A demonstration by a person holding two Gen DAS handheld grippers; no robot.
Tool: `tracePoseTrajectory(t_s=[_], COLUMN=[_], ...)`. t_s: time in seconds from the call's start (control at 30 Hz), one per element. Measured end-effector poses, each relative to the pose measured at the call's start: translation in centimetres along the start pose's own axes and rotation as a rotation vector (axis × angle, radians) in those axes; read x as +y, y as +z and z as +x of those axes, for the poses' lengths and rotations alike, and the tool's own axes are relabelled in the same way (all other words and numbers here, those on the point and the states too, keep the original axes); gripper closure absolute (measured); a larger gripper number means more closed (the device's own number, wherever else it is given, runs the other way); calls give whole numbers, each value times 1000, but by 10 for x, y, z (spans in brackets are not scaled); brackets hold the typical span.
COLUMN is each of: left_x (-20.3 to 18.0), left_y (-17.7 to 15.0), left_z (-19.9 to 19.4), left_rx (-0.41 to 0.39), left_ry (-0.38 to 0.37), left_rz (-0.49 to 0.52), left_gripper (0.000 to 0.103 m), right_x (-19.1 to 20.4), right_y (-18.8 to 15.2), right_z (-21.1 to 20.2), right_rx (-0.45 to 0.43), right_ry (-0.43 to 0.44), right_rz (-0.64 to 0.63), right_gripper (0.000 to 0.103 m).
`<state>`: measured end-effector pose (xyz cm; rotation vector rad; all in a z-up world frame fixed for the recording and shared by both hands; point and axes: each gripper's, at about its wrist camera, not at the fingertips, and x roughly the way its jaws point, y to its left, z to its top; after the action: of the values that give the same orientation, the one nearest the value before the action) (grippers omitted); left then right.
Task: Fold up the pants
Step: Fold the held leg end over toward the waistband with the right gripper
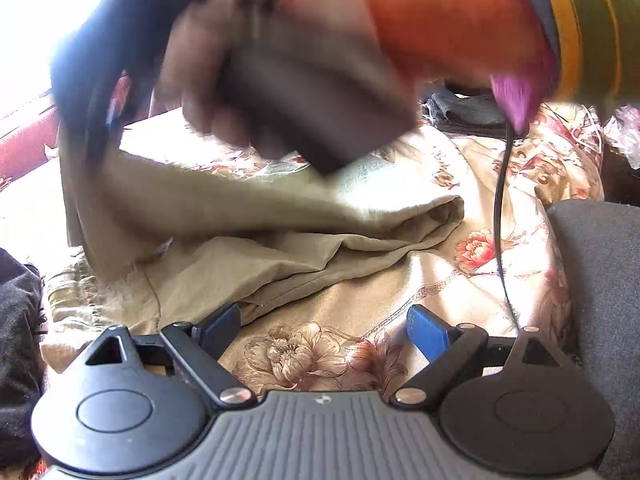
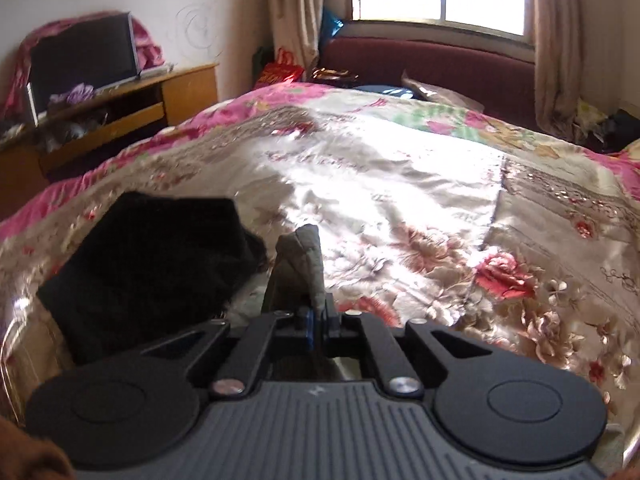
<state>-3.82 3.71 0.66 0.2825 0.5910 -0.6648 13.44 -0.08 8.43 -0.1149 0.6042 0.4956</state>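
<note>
Right wrist view: right gripper (image 2: 316,326) at lower centre, fingers pressed together on a pinch of khaki cloth, the pants (image 2: 300,264), which rise as a peak just above the tips; black garment (image 2: 148,272) at left on the floral bedspread (image 2: 420,208). Left wrist view: left gripper (image 1: 324,328) at lower centre, fingers (image 1: 430,330) spread and holding nothing; pants (image 1: 280,248) mid-frame, crumpled, one part drawn up toward upper left; right hand (image 1: 208,68) blurred at top, orange sleeve (image 1: 440,20) beyond. Progress, judged: early; one lifted edge, no finished fold, flattening and folding remain.
</note>
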Motion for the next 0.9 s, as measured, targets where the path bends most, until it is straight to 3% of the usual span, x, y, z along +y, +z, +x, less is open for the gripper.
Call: tracePoseTrajectory(t_s=[0.1,0.2,0.27,0.33,0.43,0.47,0.53,0.6,0.73,0.8,0.9], left_x=[0,-4,-5,-3,-3,-3,-2,-3,-5,-1,-2], left_y=[0,0,2,0,0,0,0,0,-1,-1,1], left_z=[-1,3,3,4,5,6,7,9,9,6,0], left_rx=[0,5,7,11,15,21,26,27,37,38,21], left_ry=[-5,-5,-5,-7,-10,-10,-13,-15,-14,-3,23], left_rz=[12,19,17,15,21,18,14,15,10,2,3], left_gripper=[0,0,0,0,0,0,0,0,0,0,0], right_x=[-12,7,28,49,76,84,89,81,65,55,23], right_y=[22,17,-3,-30,-67,-76,-78,-70,-54,-50,-45], right_z=[-23,-20,-5,18,43,50,51,48,32,13,-21], right_rx=[-99,-91,-18,123,263,297,285,282,276,237,169], right_ry=[-41,-28,28,105,139,133,121,146,220,236,153], right_rz=[-24,-136,-218,-274,-391,-433,-470,-414,-322,-299,-234], right_gripper=[99,99,99,99,92,92,91,88,62,62,61])
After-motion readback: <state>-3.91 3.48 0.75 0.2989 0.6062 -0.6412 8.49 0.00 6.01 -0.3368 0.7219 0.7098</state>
